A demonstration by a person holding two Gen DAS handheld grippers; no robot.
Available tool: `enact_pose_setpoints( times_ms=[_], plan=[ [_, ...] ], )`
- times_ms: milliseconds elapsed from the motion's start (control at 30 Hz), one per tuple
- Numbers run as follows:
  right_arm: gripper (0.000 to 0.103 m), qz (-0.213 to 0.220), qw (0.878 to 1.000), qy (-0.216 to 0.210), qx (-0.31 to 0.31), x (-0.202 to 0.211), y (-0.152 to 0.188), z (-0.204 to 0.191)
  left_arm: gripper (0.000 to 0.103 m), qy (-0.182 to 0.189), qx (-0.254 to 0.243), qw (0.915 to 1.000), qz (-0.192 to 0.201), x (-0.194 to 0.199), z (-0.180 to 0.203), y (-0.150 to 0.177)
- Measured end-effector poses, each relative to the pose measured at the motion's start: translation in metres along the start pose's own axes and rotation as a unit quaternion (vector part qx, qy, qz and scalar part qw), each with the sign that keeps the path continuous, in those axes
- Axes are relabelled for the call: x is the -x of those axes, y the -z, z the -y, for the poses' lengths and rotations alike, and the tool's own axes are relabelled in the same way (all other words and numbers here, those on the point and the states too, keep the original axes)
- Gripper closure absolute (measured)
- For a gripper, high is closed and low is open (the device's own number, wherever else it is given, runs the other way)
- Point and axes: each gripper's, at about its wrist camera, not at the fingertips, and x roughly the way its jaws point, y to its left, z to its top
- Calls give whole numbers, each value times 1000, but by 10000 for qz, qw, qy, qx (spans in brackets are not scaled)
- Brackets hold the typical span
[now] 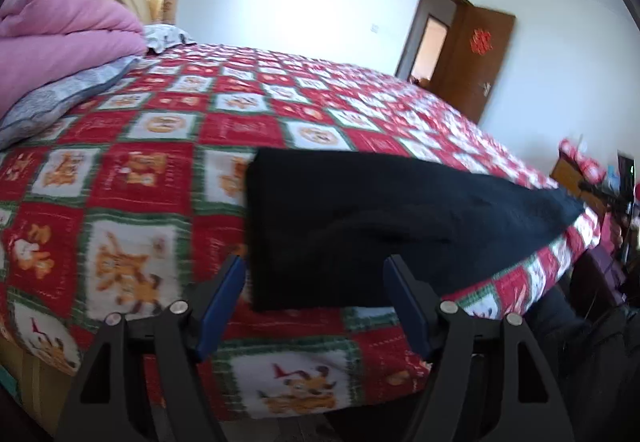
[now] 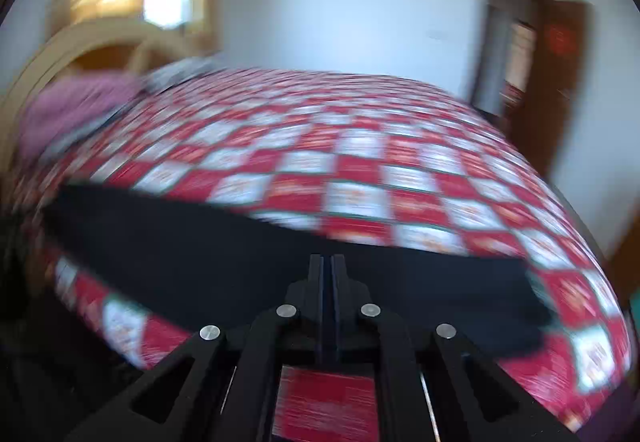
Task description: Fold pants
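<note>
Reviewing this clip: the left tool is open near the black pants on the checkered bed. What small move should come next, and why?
Probably ease the left tool forward and shut it on the near edge of the black folded pants. Its fingers stand open either side of that edge, gripping nothing, while the right tool looks shut at the cloth's other stretch on the red checkered bedspread. Both ends held would allow a fold.

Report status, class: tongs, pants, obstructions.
Left tongs open at the black pants. Right tongs shut, contents unclear. Pants flat on checked bedspread. Nothing in the way.
</note>
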Motion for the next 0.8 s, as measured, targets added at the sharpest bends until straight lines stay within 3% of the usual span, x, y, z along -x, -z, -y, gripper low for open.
enact_pose_setpoints(
  times_ms=[100,233,267,300,333,367,400,600,667,733,800],
  plan=[
    [99,-172,9956,-555,740,-30,-4,-73,29,-379,-349,9985,-186,-9,10,2],
    [98,-408,9853,-499,1584,-71,5,-137,30,-644,-548,9961,-232,-13,13,4],
    [97,-450,9825,-464,1749,-76,8,-147,35,-622,-542,9963,-228,-14,12,4],
    [89,-500,9781,-471,1965,-84,13,-160,46,-539,-512,9969,-244,-15,11,3],
    [70,-512,9762,-478,2053,-85,15,-164,53,-535,-486,9969,-301,-18,10,3],
    [59,-514,9748,-482,2116,-88,17,-168,67,-549,-446,9967,-405,-22,8,2],
    [47,-519,9738,-502,2158,-90,18,-172,73,-552,-421,9966,-445,-24,7,3],
    [47,-506,9698,-578,2315,-105,19,-186,86,-510,-220,9977,-386,-24,2,0],
    [53,-542,9690,-680,2313,-111,20,-189,90,-544,-254,9975,-374,-25,4,-3],
    [78,-612,9655,-835,2391,-117,23,-197,92,-606,-317,9971,-332,-25,6,-7],
    [90,-676,9613,-843,2534,-121,26,-203,93,-652,-372,9969,-234,-23,7,-12]
  ],
)
